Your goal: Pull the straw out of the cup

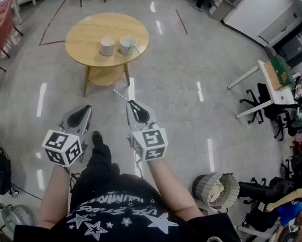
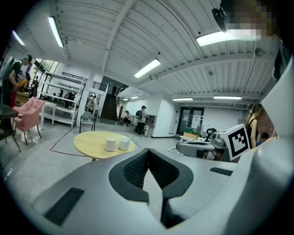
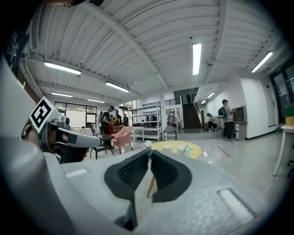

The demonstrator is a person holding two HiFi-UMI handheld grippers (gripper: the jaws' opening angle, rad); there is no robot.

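Observation:
My right gripper [image 1: 131, 104] is shut on a thin pale straw [image 1: 120, 94], which sticks out ahead of its tips above the floor. In the right gripper view the straw's end [image 3: 148, 146] shows pinched between the black pads of the right gripper [image 3: 149, 155]. My left gripper [image 1: 84, 109] is beside it, jaws shut with nothing between them. From the left gripper [image 2: 148, 153] I see the straw [image 2: 171, 149] out to the right. Two white cups [image 1: 107, 46] [image 1: 127, 45] stand on the round wooden table [image 1: 85, 34] well ahead of both grippers.
A woven basket [image 1: 216, 190] sits on the floor at my right. A white desk [image 1: 274, 87] with office chairs stands farther right, and a pink chair [image 1: 1, 23] at the left. Shiny grey floor lies between me and the table.

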